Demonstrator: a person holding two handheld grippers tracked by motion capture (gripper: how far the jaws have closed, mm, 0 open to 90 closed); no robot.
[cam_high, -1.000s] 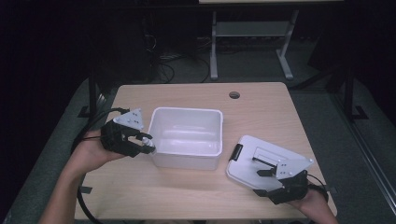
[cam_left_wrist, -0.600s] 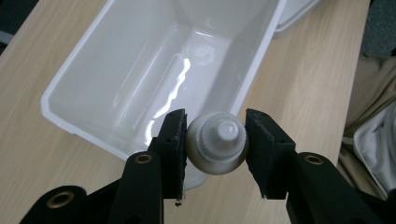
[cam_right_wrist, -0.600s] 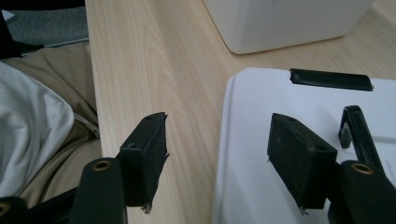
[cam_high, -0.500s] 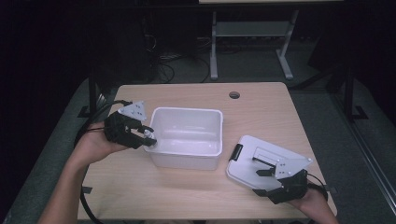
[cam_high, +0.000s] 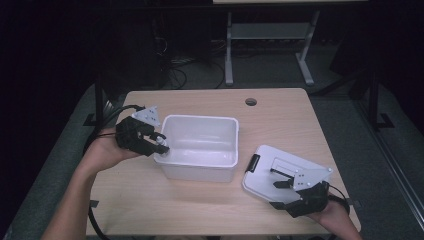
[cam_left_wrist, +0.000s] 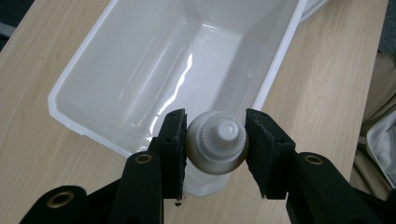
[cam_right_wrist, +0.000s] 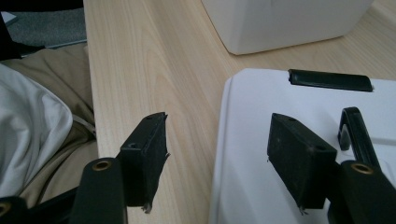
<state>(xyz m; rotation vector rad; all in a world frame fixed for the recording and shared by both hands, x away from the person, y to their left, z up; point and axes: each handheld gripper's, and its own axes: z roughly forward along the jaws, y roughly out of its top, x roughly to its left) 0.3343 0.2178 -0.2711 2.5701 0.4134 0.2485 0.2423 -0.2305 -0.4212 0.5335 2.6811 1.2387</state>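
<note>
My left gripper (cam_left_wrist: 215, 140) is shut on a small white bottle (cam_left_wrist: 216, 145) with a ribbed cap, held over the near left corner of the empty white bin (cam_left_wrist: 84, 70). In the high view the left gripper (cam_high: 159, 144) sits at the bin's (cam_high: 200, 172) left rim with the bottle (cam_high: 161, 148) in its jaws. My right gripper (cam_right_wrist: 217, 154) stands open, straddling the left edge of the white lid (cam_right_wrist: 261, 135), one jaw over the wood and one over the lid. The high view shows the right gripper (cam_high: 281, 178) above the lid (cam_high: 265, 175).
The lid carries black latches (cam_right_wrist: 329, 80) and a black handle (cam_right_wrist: 355, 128). A round cable hole (cam_high: 251, 102) lies at the table's far side. The person's clothing (cam_right_wrist: 32, 126) shows past the table's near edge. A desk frame (cam_high: 270, 40) stands beyond the table.
My left gripper has carried the bottle right and away, from beside the bin to its left rim. The right gripper has stayed over the lid.
</note>
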